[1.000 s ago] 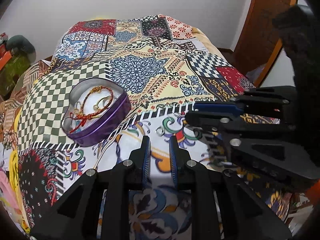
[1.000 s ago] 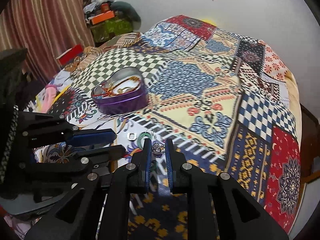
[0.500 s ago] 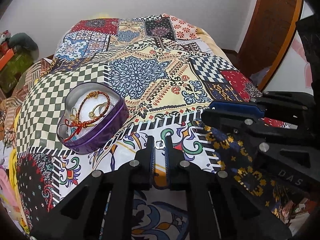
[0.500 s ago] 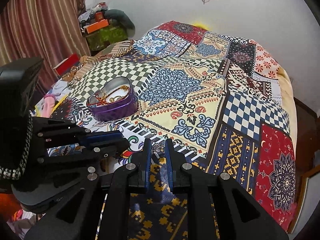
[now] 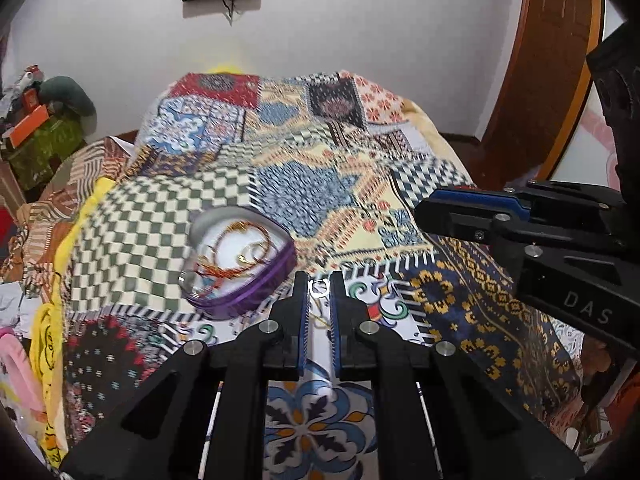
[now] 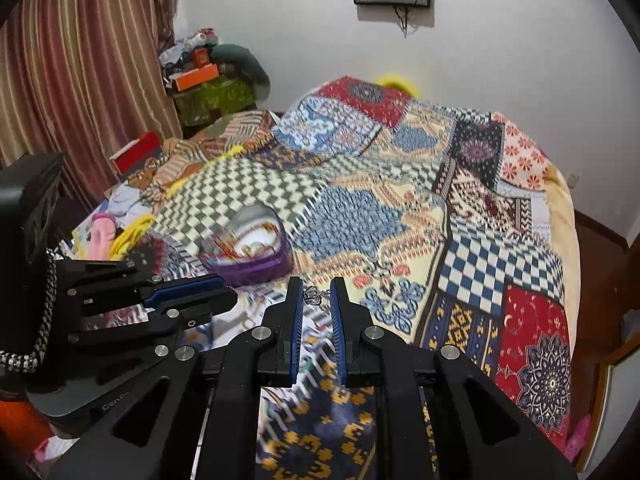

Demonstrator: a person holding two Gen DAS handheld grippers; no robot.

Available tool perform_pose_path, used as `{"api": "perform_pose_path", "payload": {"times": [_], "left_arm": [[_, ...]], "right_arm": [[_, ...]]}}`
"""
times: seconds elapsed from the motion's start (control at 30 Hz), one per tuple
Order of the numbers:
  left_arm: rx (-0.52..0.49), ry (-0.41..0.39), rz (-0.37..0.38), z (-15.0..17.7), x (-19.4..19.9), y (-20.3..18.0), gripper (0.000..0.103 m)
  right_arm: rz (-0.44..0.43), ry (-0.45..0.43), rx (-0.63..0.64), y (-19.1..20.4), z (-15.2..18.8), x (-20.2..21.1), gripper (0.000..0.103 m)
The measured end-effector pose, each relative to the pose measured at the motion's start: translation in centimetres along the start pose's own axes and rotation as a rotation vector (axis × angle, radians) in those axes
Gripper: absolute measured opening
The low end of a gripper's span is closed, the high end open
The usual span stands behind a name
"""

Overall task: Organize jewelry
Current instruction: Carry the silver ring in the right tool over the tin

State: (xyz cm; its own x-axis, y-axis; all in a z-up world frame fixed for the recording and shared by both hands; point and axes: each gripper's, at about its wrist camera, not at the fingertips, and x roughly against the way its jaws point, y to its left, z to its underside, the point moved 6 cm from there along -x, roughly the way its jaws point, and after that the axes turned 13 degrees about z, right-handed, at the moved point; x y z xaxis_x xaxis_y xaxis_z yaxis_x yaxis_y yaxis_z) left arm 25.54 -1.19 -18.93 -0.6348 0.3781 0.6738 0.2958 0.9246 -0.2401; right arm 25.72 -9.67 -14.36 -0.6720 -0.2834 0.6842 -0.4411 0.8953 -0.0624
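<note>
Over the patchwork bedspread (image 5: pixel 320 184), purple heart-shaped tin (image 5: pixel 240 258) holding bracelets just ahead-left, we judge both carries underway: left gripper (image 5: pixel 319 286) pinching a silver ring (image 5: pixel 319 287), right gripper (image 6: pixel 314 294) clasping an ornate ring (image 6: pixel 312 295); next, release inside the tin.

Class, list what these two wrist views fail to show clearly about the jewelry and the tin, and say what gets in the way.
- Tin contents, right wrist view: motion blur smears the bracelets together.
- Ring in the left tool, left wrist view: too small to tell its design.
- Silver piece in the right tool: too small to identify; its lower part is hidden by the fingers.
- Bedspread pattern: blurred in both views.
</note>
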Motion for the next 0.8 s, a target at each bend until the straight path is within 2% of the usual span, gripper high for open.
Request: {"api": "perform_pose_path", "payload": {"times": [0.43,0.63,0.8], "left_arm": [[0.038,-0.123,-0.038,-2.4,4.8,3.1,0.008],[0.063,-0.141,-0.052,-2.8,5.3,5.0,0.008],[0.095,-0.123,-0.05,-2.4,4.1,6.8,0.008]], "right_arm": [[-0.029,-0.102,0.018,3.4,-4.1,2.1,0.012],[-0.035,-0.11,0.026,4.9,-5.0,1.1,0.012],[-0.033,-0.085,0.022,5.5,-5.2,-0.7,0.012]]}}
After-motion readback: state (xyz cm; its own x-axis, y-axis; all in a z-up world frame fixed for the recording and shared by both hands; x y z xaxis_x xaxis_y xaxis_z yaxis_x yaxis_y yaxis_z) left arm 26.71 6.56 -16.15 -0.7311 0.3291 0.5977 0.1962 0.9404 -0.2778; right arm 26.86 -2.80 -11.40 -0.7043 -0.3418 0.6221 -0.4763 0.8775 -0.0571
